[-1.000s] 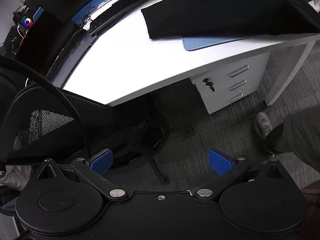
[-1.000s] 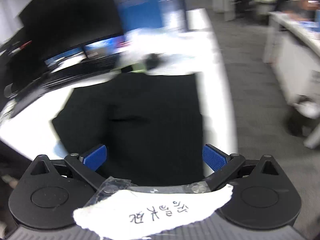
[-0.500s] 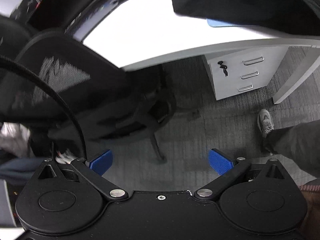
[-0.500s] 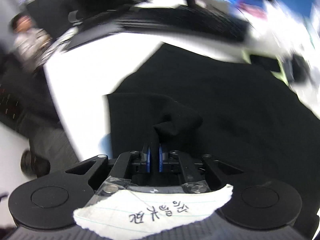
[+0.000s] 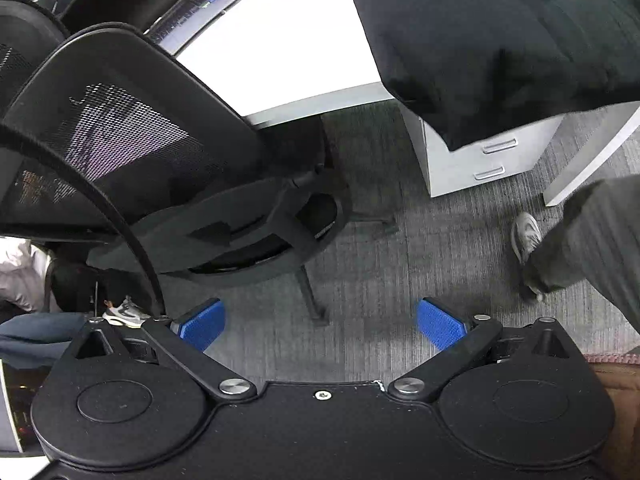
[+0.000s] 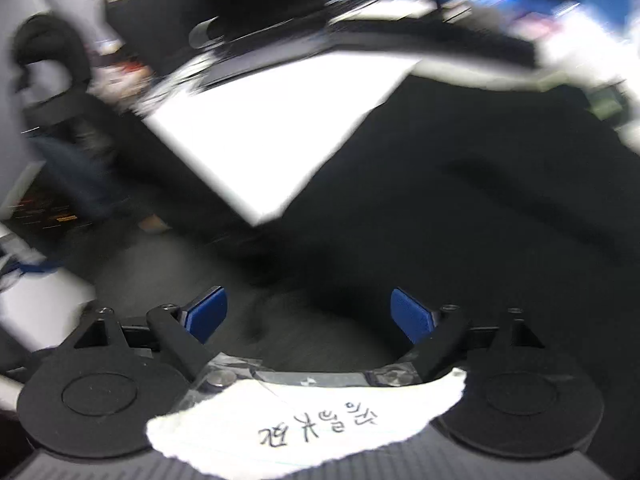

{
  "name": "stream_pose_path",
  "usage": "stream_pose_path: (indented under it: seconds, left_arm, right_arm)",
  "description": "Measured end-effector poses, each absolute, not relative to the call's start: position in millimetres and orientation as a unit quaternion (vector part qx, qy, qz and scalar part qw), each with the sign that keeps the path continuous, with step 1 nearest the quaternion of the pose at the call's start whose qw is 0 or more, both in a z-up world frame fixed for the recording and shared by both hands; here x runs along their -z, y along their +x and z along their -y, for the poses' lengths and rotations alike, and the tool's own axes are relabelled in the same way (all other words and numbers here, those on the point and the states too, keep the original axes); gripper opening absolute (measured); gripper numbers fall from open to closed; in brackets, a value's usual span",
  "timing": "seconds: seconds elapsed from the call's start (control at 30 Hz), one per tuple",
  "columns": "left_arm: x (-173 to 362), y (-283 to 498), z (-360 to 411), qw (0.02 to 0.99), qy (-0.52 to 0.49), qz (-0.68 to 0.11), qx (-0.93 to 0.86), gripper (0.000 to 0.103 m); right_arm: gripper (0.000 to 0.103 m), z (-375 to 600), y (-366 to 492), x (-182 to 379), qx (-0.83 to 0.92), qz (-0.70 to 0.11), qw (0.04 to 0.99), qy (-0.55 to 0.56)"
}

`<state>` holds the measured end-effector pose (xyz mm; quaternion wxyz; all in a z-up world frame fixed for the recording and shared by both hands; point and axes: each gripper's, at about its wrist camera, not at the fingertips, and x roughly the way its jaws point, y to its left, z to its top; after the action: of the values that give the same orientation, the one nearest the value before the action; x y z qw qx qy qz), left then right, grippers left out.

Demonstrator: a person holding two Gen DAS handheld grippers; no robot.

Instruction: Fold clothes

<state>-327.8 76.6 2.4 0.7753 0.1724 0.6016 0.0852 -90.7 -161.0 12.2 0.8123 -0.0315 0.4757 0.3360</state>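
While floorward, left gripper point(image 5: 320, 322) agape; right gripper point(image 6: 310, 314) too.

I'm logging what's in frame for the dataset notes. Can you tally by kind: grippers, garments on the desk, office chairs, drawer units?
Grippers: 2 (left gripper, right gripper)
Garments: 1 (black garment)
Office chairs: 1 (mesh office chair)
Drawer units: 1 (grey drawer unit)
Total: 5

Black claw point(image 5: 320, 322), blue pads point(image 5: 202, 324), grey trousers point(image 5: 592, 236).
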Motion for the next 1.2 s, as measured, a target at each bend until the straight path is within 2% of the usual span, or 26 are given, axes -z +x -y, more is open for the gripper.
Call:
stream_pose_path:
  seconds: [0.17, 0.37, 0.5, 0.67, 0.87, 1.0, 1.07, 1.2]
  left_arm:
    - [-0.7, -270.9, -65.3, 0.791, 0.179, -0.580, -0.078, 0.101]
    - [10.1, -131.8, -50.5, 0.829, 0.225, -0.509, -0.059, 0.101]
    - [33.2, -48.3, -43.5, 0.850, 0.265, -0.453, -0.031, 0.101]
    - [62.7, 54.5, -34.8, 0.870, 0.313, -0.380, 0.004, 0.101]
    - [86.4, 110.3, -43.2, 0.869, 0.293, -0.399, 0.026, 0.101]
    - [87.3, 123.7, -50.0, 0.873, 0.260, -0.409, 0.058, 0.101]
    - [86.3, 127.8, -52.6, 0.874, 0.228, -0.423, 0.077, 0.101]
    - [88.7, 131.9, -52.3, 0.862, 0.153, -0.464, 0.136, 0.100]
  right_arm:
    - [0.099, 235.4, 10.8, -10.2, -0.222, -0.442, 0.865, -0.078]
    - [0.097, 361.4, 133.9, 44.7, -0.129, -0.492, 0.858, -0.065]
    - [0.097, 402.6, 179.5, 72.3, -0.118, -0.517, 0.846, -0.054]
    - [0.096, 412.6, 189.0, 91.7, -0.151, -0.521, 0.839, -0.048]
    - [0.096, 420.4, 186.8, 95.3, -0.169, -0.506, 0.846, -0.008]
    - [0.079, 420.7, 187.7, 91.1, -0.189, -0.499, 0.846, 0.024]
    - [0.074, 420.7, 189.7, 90.2, -0.195, -0.500, 0.843, 0.039]
    - [0.074, 419.0, 192.8, 89.0, -0.206, -0.504, 0.837, 0.060]
